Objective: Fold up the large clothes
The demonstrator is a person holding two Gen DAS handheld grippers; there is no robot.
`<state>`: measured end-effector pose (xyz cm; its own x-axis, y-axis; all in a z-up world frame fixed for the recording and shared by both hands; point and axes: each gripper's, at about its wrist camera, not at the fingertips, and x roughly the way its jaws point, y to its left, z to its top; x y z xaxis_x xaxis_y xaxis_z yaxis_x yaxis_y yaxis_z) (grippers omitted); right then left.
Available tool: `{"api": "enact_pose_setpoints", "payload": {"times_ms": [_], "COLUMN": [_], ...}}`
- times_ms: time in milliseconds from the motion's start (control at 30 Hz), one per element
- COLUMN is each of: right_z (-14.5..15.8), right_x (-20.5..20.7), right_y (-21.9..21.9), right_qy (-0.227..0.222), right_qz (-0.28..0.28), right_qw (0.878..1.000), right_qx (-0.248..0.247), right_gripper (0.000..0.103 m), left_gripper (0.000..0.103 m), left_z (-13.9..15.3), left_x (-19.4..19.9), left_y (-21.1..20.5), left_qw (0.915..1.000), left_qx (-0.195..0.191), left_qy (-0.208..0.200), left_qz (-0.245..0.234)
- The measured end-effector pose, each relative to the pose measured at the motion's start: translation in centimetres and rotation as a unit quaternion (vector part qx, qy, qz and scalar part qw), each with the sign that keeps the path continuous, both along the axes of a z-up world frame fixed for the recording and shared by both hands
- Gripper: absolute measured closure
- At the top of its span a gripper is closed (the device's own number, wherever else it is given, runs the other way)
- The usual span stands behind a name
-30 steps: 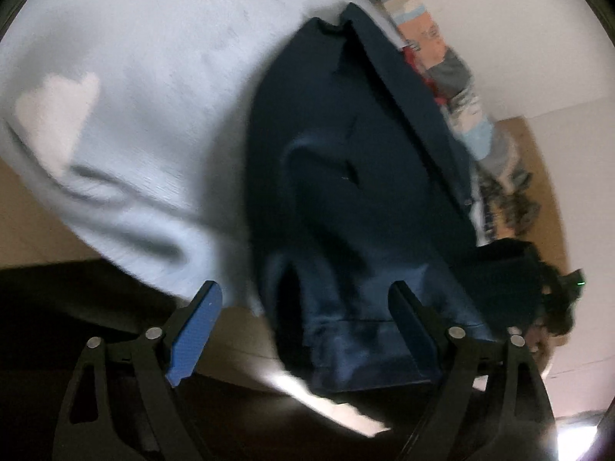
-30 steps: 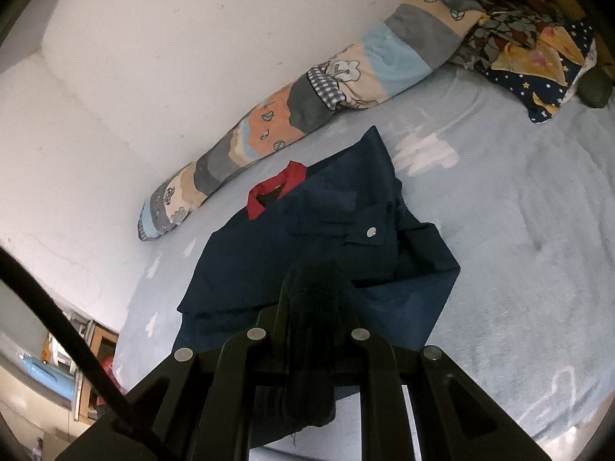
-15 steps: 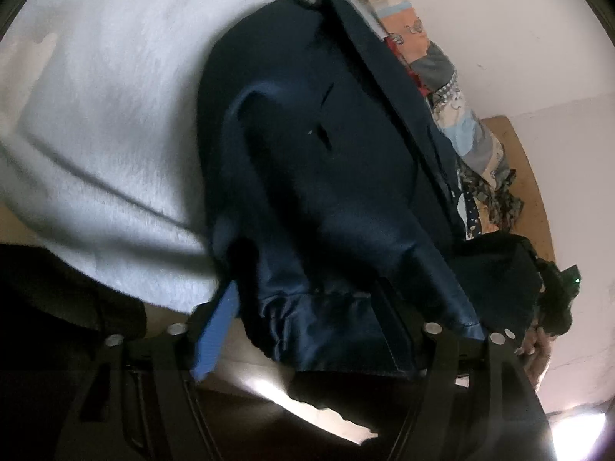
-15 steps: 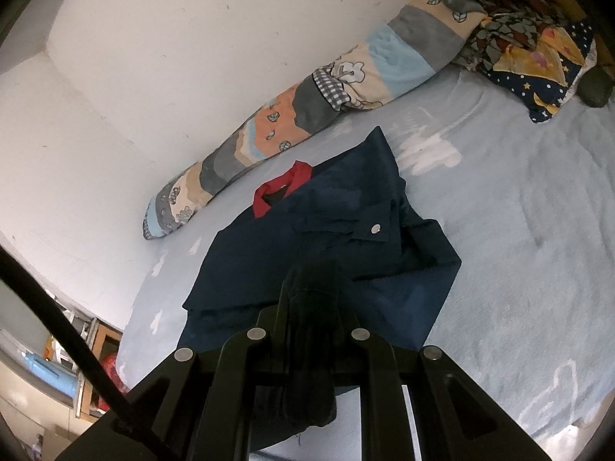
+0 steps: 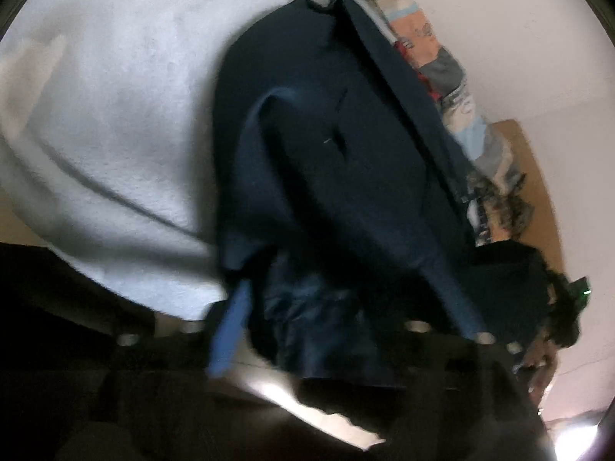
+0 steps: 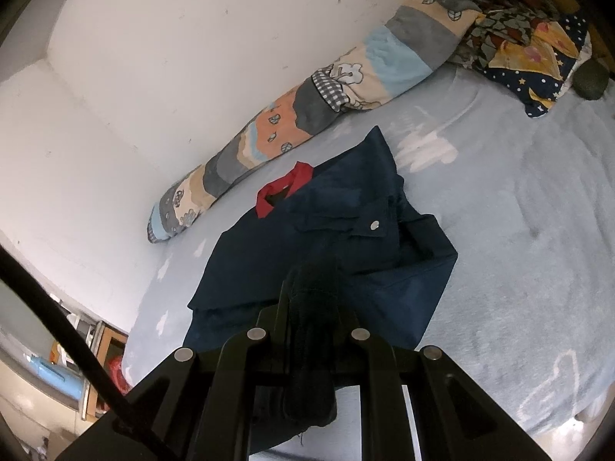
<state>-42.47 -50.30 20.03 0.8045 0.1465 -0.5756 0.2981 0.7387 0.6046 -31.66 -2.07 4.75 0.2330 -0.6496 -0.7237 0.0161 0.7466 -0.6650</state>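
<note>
Navy jacket (image 6: 326, 238) spread on the pale blue bedsheet (image 6: 519, 230), roughly in the middle of it, red collar (image 6: 282, 188) toward the wall. Long patchwork bolster (image 6: 307, 103) just beyond the jacket, along the white wall (image 6: 173, 57). Star-printed pillow (image 6: 538, 65) well apart from the jacket, at the head of the bed, with a crumpled patterned cloth (image 6: 496, 4) heaped beside it. Silver snap button (image 6: 373, 224) on a flap near the jacket's centre; one side panel already folded across the body.

Right gripper (image 6: 311, 299) at the jacket's near hem, clenched on a bunched roll of the dark fabric, which hangs down between the black finger frames. Black cable (image 6: 57, 326) trailing off that gripper, away from the jacket. Shelving and a light blue container (image 6: 57, 372) past the bed's far end, well away from the jacket.

Left gripper (image 5: 346, 326) at another part of the jacket's (image 5: 338, 161) edge, low against the sheet (image 5: 115, 96). Jaws opening, with a shiny fold of navy cloth lying between them; blue pad (image 5: 226, 338) on one side visible, clear of the fabric, the other pad hidden behind the cloth. View blurred there, so actual contact hard to judge. Person's hand (image 5: 538, 357) holding the other tool, just beyond the jacket's hem. Bolster (image 5: 434, 61) again past the jacket's collar side.
</note>
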Motion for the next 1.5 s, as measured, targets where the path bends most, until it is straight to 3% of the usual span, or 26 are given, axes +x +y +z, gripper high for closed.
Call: {"api": "enact_pose_setpoints", "payload": {"times_ms": [67,167,233,267,300,467,667,900,1033,1067,1100,1167,1367,1500], "right_z": [0.0,0.0,0.0,0.0,0.0,0.1,-0.1,-0.4,-0.4,-0.5,-0.4,-0.4,-0.5,-0.4], "right_x": [0.0,0.0,0.0,0.0,0.0,-0.9,-3.0,-4.1,-4.1,-4.1,-4.2,-4.2,-3.8,-3.8], "right_y": [0.1,0.2,0.3,0.4,0.6,1.4,1.8,1.3,1.2,1.2,1.2,1.0,0.2,0.4], "right_qy": [0.001,0.000,0.000,0.001,0.000,-0.002,-0.009,-0.017,-0.017,-0.017,-0.017,-0.018,-0.018,-0.021], "right_qz": [0.000,0.000,0.001,0.002,0.002,0.005,0.004,0.006,0.006,0.007,0.007,0.004,0.001,0.006], "right_qw": [1.000,1.000,1.000,1.000,1.000,1.000,1.000,0.999,0.999,0.999,1.000,1.000,0.999,0.999], "right_qx": [-0.002,-0.001,-0.002,-0.004,-0.004,-0.008,0.005,0.027,0.027,0.027,0.025,0.026,0.034,0.032], "right_gripper": [0.089,0.089,0.089,0.089,0.089,0.089,0.089,0.089,0.089,0.089,0.089,0.089,0.089,0.089], "left_gripper": [0.025,0.031,0.054,0.082,0.100,0.100,0.102,0.103,0.103,0.095,0.061,0.023,0.022,0.022], "left_z": [0.2,0.1,0.4,0.8,1.0,1.7,5.9,11.6,12.2,11.8,11.0,9.2,3.5,1.4], "left_x": [0.0,0.2,0.2,0.2,0.3,0.0,-1.2,0.8,2.3,2.4,2.7,2.6,2.0,2.1], "left_y": [-0.2,-1.0,-1.4,-1.8,-2.1,-1.6,0.0,2.0,2.0,2.0,2.3,3.1,3.0,1.5], "left_qw": [0.9995,0.9995,0.9984,0.9972,0.9967,0.9960,0.9883,0.9771,0.9823,0.9847,0.9884,0.9935,0.9991,0.9987], "left_qx": [0.029,0.024,0.038,0.050,0.048,0.046,0.046,0.035,0.028,0.035,0.042,0.040,0.041,0.047], "left_qy": [-0.011,-0.022,-0.037,-0.051,-0.057,-0.072,-0.144,-0.210,-0.184,-0.169,-0.143,-0.107,-0.008,0.003], "left_qz": [0.006,-0.006,-0.018,-0.023,-0.032,-0.026,-0.019,0.003,-0.020,-0.026,-0.030,-0.007,-0.005,-0.017]}}
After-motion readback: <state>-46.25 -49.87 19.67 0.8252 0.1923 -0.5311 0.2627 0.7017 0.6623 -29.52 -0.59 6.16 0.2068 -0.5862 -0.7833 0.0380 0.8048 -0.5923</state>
